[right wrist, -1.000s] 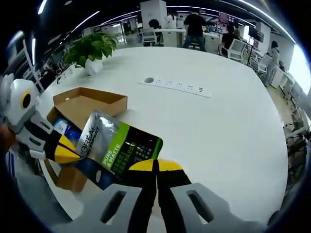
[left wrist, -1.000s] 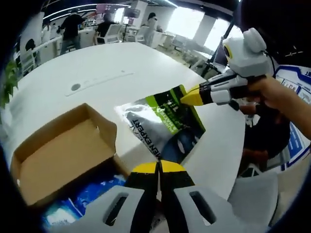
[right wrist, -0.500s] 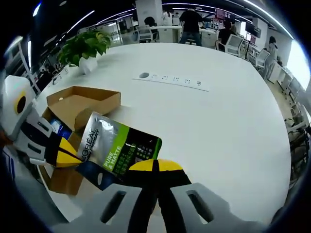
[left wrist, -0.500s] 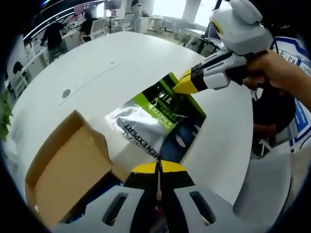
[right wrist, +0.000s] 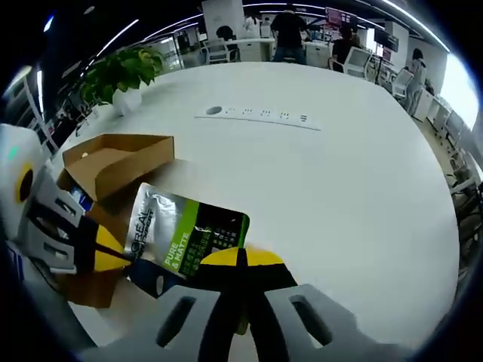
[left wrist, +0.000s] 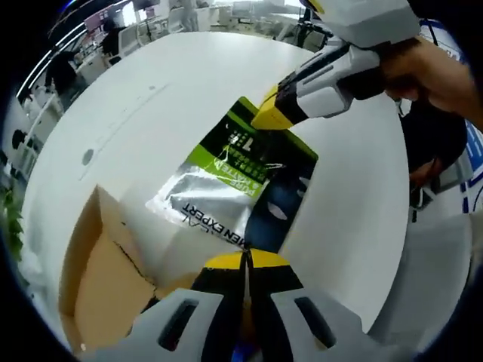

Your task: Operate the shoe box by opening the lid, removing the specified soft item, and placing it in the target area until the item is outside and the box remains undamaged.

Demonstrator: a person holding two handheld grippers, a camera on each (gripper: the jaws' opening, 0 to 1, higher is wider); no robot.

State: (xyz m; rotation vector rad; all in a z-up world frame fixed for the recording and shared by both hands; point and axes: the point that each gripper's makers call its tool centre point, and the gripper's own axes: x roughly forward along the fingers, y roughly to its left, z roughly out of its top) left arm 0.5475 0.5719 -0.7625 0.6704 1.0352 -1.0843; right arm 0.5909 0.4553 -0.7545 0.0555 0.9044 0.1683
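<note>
A silver, green and black soft pouch (left wrist: 230, 185) hangs stretched between both grippers above the white table. My left gripper (left wrist: 246, 261) is shut on its dark lower edge. My right gripper (left wrist: 270, 118) comes in from the upper right, shut on the pouch's green corner. In the right gripper view, the pouch (right wrist: 185, 235) runs from my right gripper (right wrist: 238, 256) to the left gripper (right wrist: 113, 249). The open cardboard shoe box (left wrist: 94, 275) lies left of the pouch, lid flipped back. The box (right wrist: 113, 160) holds blue packaging (right wrist: 80, 200).
The round white table (right wrist: 324, 196) stretches far beyond the pouch. A power strip (right wrist: 256, 116) is set into its middle and a potted plant (right wrist: 121, 69) stands at its far left. Chairs and people are in the room behind. A hand (left wrist: 438, 72) holds the right gripper.
Both grippers have kept hold of the pouch. Both views have tilted and shifted; the pouch now sits a little farther from the box, and less of the box's inside shows in the left gripper view.
</note>
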